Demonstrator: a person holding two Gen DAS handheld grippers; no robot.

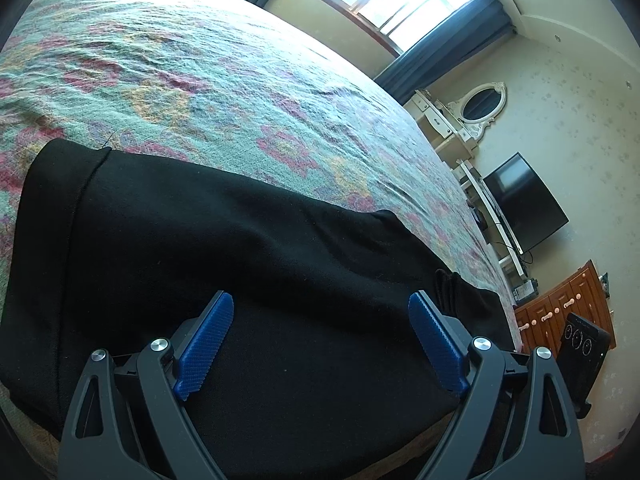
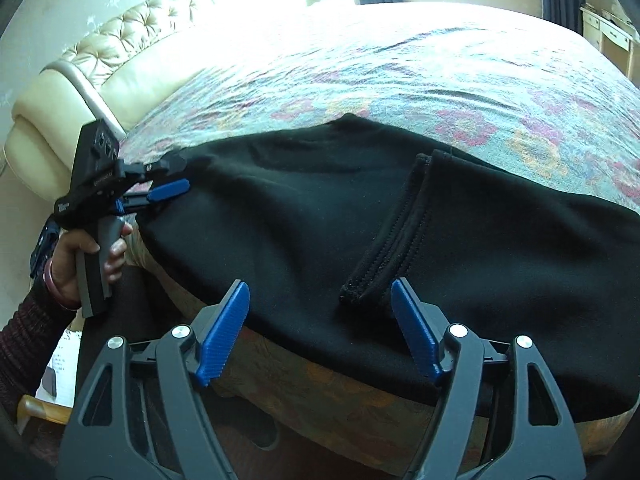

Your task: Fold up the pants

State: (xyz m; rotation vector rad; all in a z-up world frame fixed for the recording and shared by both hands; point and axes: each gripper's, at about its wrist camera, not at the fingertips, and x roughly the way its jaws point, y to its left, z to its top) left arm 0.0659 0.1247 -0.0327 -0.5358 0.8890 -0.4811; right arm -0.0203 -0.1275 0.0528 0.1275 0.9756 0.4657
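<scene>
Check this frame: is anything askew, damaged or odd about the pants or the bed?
Nothing damaged. The black pants lie along the bed's near edge on the floral bedspread, partly folded, with a cuff lying on top and some fabric overhanging the edge. Both the left gripper and right gripper are open.

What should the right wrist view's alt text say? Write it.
Black pants lie spread along the near edge of a floral bedspread. The open right gripper hovers over them; at left, the left gripper meets the fabric.
</scene>
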